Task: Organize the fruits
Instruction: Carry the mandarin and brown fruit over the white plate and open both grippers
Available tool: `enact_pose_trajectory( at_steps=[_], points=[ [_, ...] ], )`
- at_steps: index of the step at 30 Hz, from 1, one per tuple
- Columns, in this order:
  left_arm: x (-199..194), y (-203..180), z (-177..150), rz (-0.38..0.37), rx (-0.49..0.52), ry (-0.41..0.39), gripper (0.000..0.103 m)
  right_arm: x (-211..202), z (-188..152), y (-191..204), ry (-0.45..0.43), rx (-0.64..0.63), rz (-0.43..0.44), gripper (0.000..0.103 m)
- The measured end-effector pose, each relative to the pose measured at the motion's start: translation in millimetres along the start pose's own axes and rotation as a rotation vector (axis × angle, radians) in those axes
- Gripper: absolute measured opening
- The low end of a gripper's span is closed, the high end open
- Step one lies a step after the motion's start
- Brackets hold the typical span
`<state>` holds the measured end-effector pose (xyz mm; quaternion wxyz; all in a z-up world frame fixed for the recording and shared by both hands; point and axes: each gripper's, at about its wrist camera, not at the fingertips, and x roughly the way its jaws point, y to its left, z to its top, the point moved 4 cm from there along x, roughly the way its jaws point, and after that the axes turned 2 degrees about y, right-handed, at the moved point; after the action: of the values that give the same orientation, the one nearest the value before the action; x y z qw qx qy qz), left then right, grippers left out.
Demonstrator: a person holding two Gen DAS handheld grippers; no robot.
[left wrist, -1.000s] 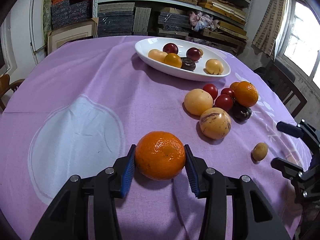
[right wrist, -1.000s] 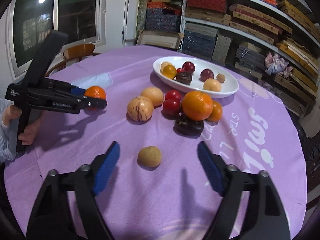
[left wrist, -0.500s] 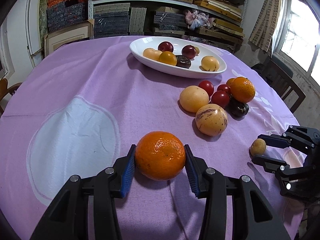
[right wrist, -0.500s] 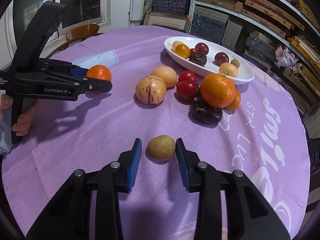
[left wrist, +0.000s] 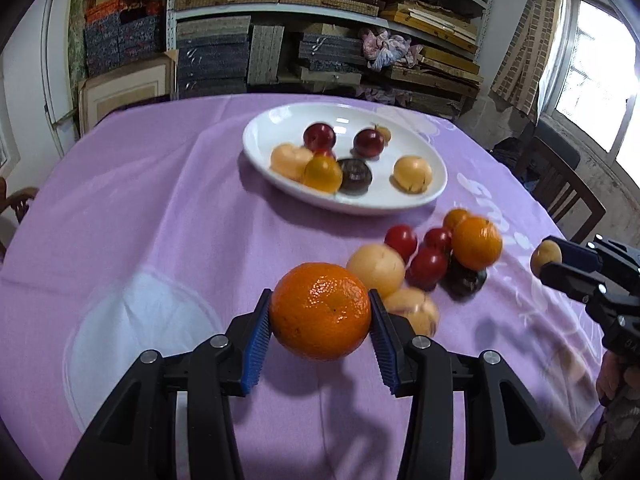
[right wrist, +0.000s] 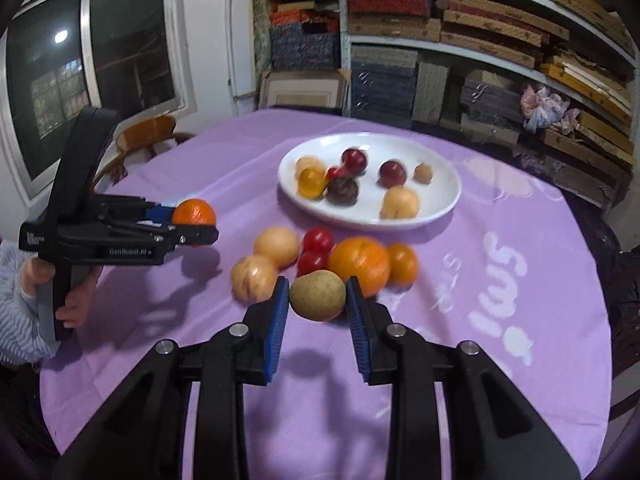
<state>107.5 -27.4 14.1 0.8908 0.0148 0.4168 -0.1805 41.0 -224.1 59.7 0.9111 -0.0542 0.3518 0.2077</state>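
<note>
An orange [left wrist: 320,310] is clamped between the blue pads of the left gripper [left wrist: 320,316] and is carried clear of the purple tablecloth [left wrist: 160,208], its shadow thrown on the cloth below it; the pads are pressed against its widest part, presumably so that the round fruit cannot roll out sideways. A small brown fruit [right wrist: 317,295], smooth and egg-shaped, is pinched in the same way between the pads of the right gripper [right wrist: 318,300], whose jaws are drawn in narrow around it, and it too is held above the cloth. In the left wrist view that gripper is seen at the right edge with the brown fruit at its tip. Both fruits are pointed toward the white dish [left wrist: 400,202], which is set further back on the table and already holds several fruits: two dark red ones, a yellow-orange one, a pale peach-coloured one, a dark brown one and a pale round one. The dish is judged to be the collecting place, which would explain why both loads are lifted rather than slid. Between the grippers and the dish a loose cluster is left on the cloth [right wrist: 320,256]: a second orange, small red fruits, two pale round fruits, a small orange one and a dark one, touching or just beside each other. These are judged to be waiting their turn. Stacked shelves [right wrist: 480,40] are seen behind the table.
</note>
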Motion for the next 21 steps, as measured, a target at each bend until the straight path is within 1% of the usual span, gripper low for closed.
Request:
enact_pose_trajectory(
  at_steps=[3,5,8,10,12,16,17,18,19,20,21],
  points=[
    [13,-15,39,-0.037,0.003,-0.001,0.047,14,34,-26,-0.008,0.039,-0.038,0.029],
    [28,-25,59,-0.040,0.007,0.008,0.047,35,52,-38,0.015,0.041,-0.063,0.029],
    [59,-38,83,-0.051,-0.002,0.052,0.047,67,79,-58,0.046,0.078,-0.093,0.029],
    [76,-44,90,-0.055,-0.008,0.084,0.047,87,92,-75,0.058,0.123,-0.104,0.029],
    [92,-51,91,-0.060,0.001,0.110,0.047,110,102,-90,0.080,0.166,-0.116,0.029],
    [110,-51,86,-0.049,-0.007,0.131,0.047,145,106,-108,0.130,0.203,-0.113,0.029],
    [110,-49,85,-0.049,-0.012,0.120,0.048,149,106,-110,0.133,0.213,-0.101,0.034],
    [107,-48,85,-0.048,-0.009,0.110,0.050,150,106,-112,0.129,0.224,-0.084,0.052],
    [103,-47,84,-0.045,-0.003,0.099,0.054,146,105,-114,0.110,0.240,-0.079,0.063],
    [97,-45,85,-0.042,0.003,0.083,0.057,137,103,-116,0.075,0.261,-0.080,0.076],
    [88,-42,85,-0.038,0.007,0.061,0.063,126,102,-117,0.041,0.278,-0.076,0.082]
  ],
)
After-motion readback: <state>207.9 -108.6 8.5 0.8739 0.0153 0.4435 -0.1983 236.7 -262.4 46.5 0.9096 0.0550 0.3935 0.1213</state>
